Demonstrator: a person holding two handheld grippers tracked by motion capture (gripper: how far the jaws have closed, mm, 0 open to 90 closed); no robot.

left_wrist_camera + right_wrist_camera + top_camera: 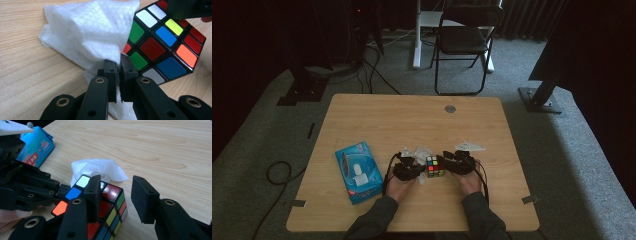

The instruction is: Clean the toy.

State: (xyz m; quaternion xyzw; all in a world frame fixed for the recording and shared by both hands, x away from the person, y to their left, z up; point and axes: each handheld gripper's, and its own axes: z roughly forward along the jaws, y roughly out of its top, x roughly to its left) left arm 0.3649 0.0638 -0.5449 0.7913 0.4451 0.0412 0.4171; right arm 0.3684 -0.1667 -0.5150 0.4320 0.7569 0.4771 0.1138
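Note:
A colour-stickered puzzle cube (435,166) sits on the wooden table (412,120) between my two grippers. In the left gripper view my left gripper (119,63) is shut on a crumpled white wipe (92,32), which lies against the cube's (160,45) left side. In the right gripper view my right gripper (116,180) stands open. Its left jaw lies across the top of the cube (110,192), and its right jaw stands off the cube's side with bare table between them. The wipe (100,168) bulges up behind the cube, with the left gripper (62,188) beside it.
A blue pack of wipes (358,171) lies on the table to the left of my left hand. A round cable hole (450,108) sits near the far edge. Beyond the table stand a folding chair (464,37) and dark stands, with cables on the floor.

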